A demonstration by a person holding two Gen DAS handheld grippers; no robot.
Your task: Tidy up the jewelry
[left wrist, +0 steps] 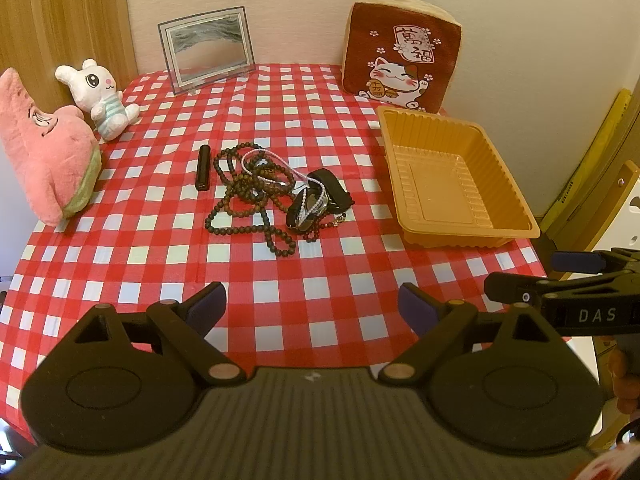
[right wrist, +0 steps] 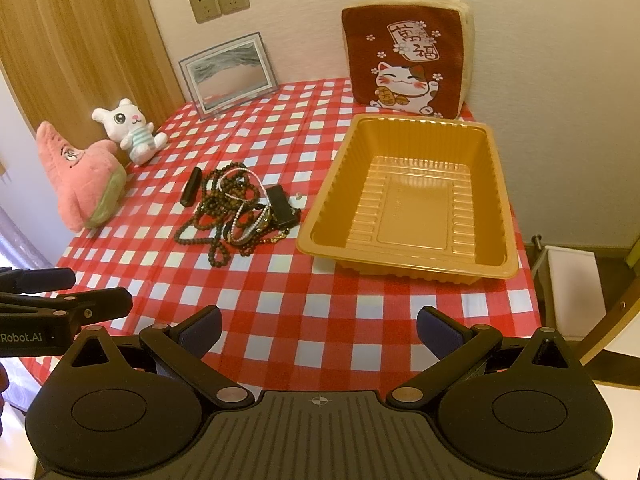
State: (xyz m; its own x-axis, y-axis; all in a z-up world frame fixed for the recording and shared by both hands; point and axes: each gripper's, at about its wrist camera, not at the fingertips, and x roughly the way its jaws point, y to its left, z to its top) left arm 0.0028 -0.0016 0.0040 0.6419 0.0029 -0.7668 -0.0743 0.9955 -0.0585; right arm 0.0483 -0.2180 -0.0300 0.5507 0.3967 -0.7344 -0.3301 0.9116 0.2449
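A tangled pile of jewelry lies mid-table: dark bead necklaces (left wrist: 240, 196) (right wrist: 212, 208), a white pearl strand (left wrist: 276, 168) (right wrist: 240, 208) and a black watch (left wrist: 320, 200) (right wrist: 280, 206). A black tube (left wrist: 203, 168) (right wrist: 190, 186) lies just left of the pile. An empty orange plastic tray (left wrist: 516, 224) (right wrist: 320, 216) stands right of the pile. My left gripper (left wrist: 312, 308) is open and empty, over the near table edge, short of the pile. My right gripper (right wrist: 318, 330) is open and empty, near the front edge, short of the tray.
A red-and-white checked cloth (left wrist: 280, 280) (right wrist: 320, 300) covers the table. A pink plush (left wrist: 48, 152) (right wrist: 80, 176) and a white rabbit plush (left wrist: 102, 96) (right wrist: 132, 128) sit at left. A framed picture (left wrist: 206, 50) (right wrist: 228, 74) and a lucky-cat cushion (left wrist: 400, 56) (right wrist: 404, 56) stand against the back wall.
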